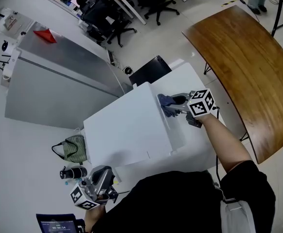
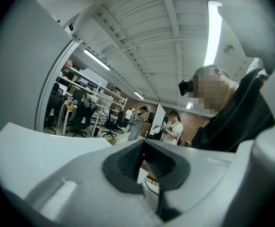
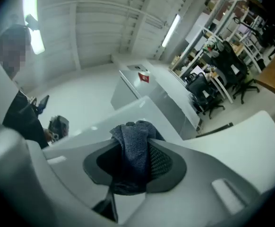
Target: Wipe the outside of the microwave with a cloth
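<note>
The white microwave [image 1: 127, 130] stands on a white table [image 1: 197, 149], seen from above; its dark front [image 1: 149, 71] faces away from me. My right gripper [image 1: 176, 106] is shut on a blue-grey cloth [image 1: 167, 105] and holds it against the right edge of the microwave's top. In the right gripper view the cloth [image 3: 135, 148] bunches between the jaws of the right gripper [image 3: 136, 143], with the microwave's white top [image 3: 128, 110] just beyond. My left gripper [image 1: 101, 177] hangs low at the near left, away from the microwave, and points upward. Its jaws [image 2: 143, 150] are shut with nothing between them.
A curved brown wooden table [image 1: 248, 67] lies to the right. A grey cabinet [image 1: 59, 81] with a red object [image 1: 45, 34] on it stands at the left. A green bag [image 1: 73, 149] lies near the left gripper. Office chairs [image 1: 107, 13] stand at the back.
</note>
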Demonstrator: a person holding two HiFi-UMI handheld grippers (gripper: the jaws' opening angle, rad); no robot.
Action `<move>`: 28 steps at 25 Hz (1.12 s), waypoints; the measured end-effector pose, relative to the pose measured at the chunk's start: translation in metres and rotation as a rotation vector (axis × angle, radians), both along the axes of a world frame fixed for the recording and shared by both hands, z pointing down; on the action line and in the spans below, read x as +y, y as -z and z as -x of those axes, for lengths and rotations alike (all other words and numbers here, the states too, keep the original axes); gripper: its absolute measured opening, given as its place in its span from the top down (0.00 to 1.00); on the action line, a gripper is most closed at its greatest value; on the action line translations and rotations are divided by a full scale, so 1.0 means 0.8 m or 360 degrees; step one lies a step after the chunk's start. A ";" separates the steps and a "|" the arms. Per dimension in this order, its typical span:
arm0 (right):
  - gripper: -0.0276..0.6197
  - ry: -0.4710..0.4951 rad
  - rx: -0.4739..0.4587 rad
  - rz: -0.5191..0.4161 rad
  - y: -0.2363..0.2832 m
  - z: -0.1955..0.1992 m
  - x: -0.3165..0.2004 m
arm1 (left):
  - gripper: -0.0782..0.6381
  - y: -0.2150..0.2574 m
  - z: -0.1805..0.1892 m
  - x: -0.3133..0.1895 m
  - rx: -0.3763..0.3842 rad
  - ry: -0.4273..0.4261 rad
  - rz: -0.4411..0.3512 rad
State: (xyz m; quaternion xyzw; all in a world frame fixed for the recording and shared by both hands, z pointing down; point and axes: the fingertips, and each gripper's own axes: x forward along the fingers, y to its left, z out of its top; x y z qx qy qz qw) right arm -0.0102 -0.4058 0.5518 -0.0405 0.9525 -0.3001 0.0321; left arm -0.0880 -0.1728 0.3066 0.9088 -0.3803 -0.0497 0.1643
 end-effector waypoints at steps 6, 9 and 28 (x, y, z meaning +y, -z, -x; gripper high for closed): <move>0.78 0.0034 0.0617 0.0027 -0.155 0.007 -0.007 | 0.89 -0.025 0.022 0.015 -0.0011 0.0065 0.0107; 0.78 0.0068 0.0967 -0.0062 -0.200 0.007 -0.009 | 0.88 -0.021 0.018 0.013 0.0016 0.0088 0.0102; 0.77 0.0075 -0.0238 0.0041 0.079 -0.019 0.066 | 0.88 0.007 0.020 0.027 0.0054 0.0007 -0.0093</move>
